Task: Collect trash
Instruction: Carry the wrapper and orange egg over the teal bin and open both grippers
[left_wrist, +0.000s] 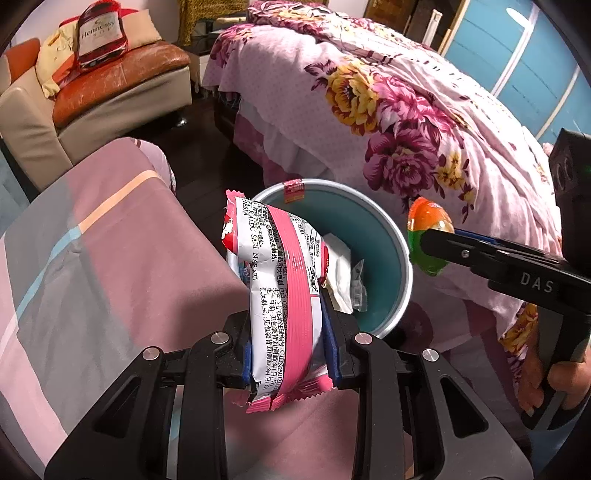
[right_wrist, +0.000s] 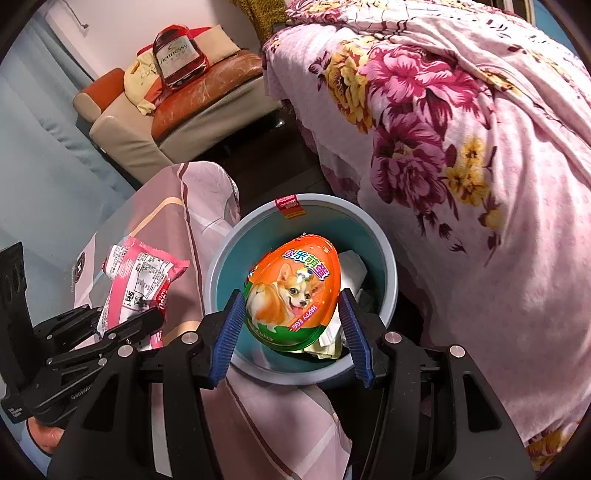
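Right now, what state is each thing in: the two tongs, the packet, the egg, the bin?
Left tongs: shut on the pink snack packet.
Pink snack packet: crumpled, held above the near rim of the bin.
Right tongs: around the egg; pad contact unclear.
Orange egg: whole, over the bin.
Bin: upright, uncovered, paper scraps inside.

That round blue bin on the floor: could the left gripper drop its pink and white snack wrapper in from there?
Probably yes. The left gripper holds the pink and white snack wrapper just short of the round blue bin, whose mouth is open.
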